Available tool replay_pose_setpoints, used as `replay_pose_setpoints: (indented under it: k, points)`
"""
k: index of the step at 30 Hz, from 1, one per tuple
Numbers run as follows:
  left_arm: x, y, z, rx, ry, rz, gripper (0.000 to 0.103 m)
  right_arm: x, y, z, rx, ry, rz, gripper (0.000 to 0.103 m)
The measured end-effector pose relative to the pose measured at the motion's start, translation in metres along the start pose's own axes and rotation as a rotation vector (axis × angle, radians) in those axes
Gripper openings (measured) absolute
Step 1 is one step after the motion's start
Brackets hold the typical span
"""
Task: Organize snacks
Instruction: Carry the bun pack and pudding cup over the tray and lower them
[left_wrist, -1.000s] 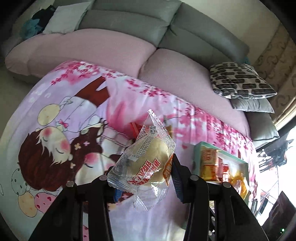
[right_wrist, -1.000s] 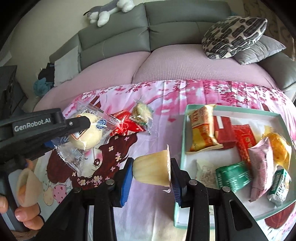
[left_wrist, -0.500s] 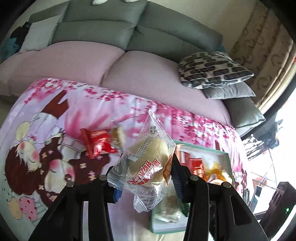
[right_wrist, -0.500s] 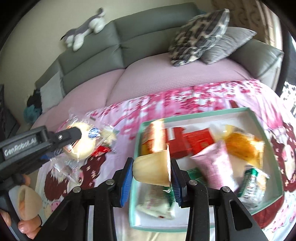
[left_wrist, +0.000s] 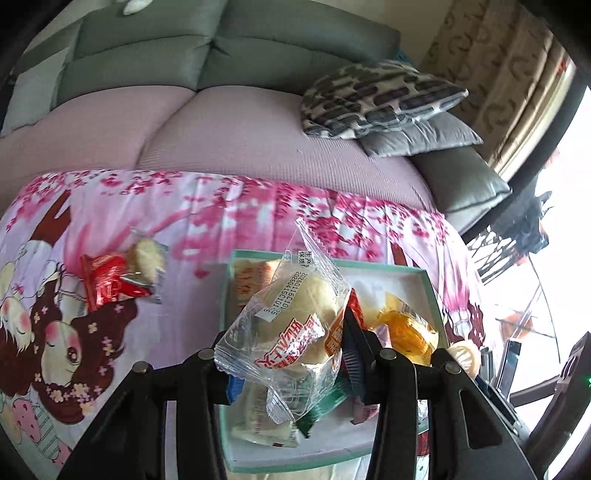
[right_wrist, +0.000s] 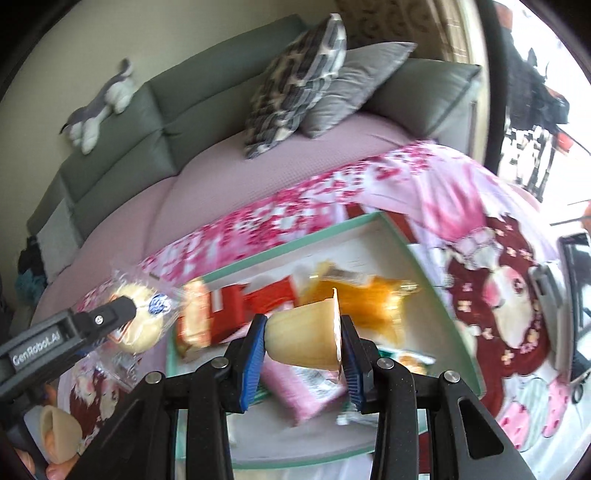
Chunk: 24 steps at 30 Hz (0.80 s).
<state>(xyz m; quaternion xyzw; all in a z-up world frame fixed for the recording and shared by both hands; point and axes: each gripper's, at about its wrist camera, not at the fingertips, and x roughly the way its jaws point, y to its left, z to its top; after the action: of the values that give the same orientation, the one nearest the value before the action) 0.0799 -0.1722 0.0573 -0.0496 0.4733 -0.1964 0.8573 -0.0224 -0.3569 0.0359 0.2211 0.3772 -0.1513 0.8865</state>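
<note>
1. Your left gripper (left_wrist: 288, 354) pinches the wrapped bun (left_wrist: 295, 317), lower centre, over the tray (left_wrist: 430, 291).
2. Your right gripper (right_wrist: 303, 354) clamps the pudding cup (right_wrist: 306, 336) sideways above the same tray (right_wrist: 280, 249).

The wrapped bun (left_wrist: 295, 325) hid the middle of the green-rimmed box (left_wrist: 430, 291) and the packets under it. The jelly cup (right_wrist: 306, 338) covered part of an orange packet (right_wrist: 373, 299). Motion blurred the box's contents, their print unreadable. The near box edge was cut off.
</note>
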Motion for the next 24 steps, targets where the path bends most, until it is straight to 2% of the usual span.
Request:
replay_pose_setpoints:
  k: [8,14,24]
  points:
    - [0.012,-0.017,0.005,0.028,-0.008,-0.012,0.047,0.005,-0.03,0.002,0.06,0.017,-0.025,0.04]
    - [0.025,-0.015,0.005,0.007,0.006,-0.007,0.047,0.018,-0.032,0.001,0.051,0.048,-0.03,0.04]
    - [0.045,-0.023,-0.002,0.033,0.049,0.005,0.047,0.03,-0.028,-0.002,0.028,0.077,-0.05,0.04]
